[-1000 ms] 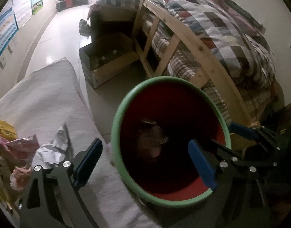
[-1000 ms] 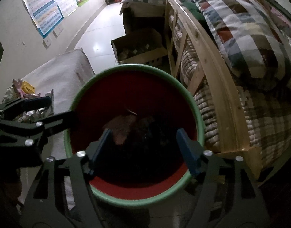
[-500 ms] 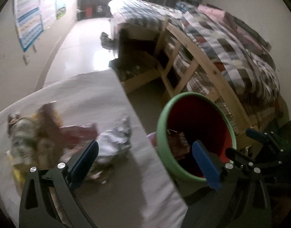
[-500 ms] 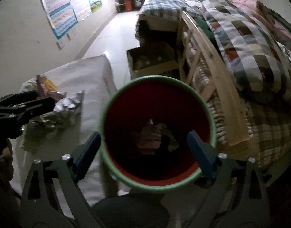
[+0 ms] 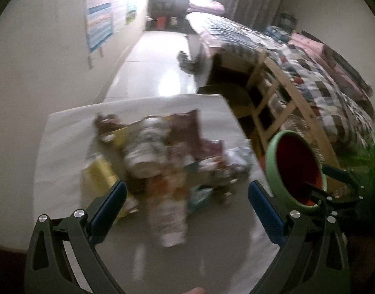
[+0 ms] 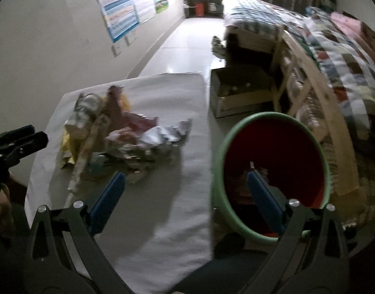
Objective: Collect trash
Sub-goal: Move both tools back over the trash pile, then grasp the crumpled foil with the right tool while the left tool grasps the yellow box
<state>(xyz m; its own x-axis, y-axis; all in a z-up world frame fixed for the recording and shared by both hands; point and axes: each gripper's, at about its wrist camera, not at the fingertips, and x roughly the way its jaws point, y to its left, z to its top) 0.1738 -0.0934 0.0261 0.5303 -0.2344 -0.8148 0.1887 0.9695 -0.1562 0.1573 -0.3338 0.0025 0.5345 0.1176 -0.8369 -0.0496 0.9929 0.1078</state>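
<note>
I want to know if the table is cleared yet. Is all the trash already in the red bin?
No, a pile of crumpled wrappers still lies on the white table, beside the red bin.

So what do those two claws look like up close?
Both match. The left claw has two black plastic arms with cut-out slots, shiny silver screw heads at the joints, and flat, bright blue pads on the insides. The right claw is built the same way: black frame, silver screws, blue textured pads. No cables or markings show on either.
</note>
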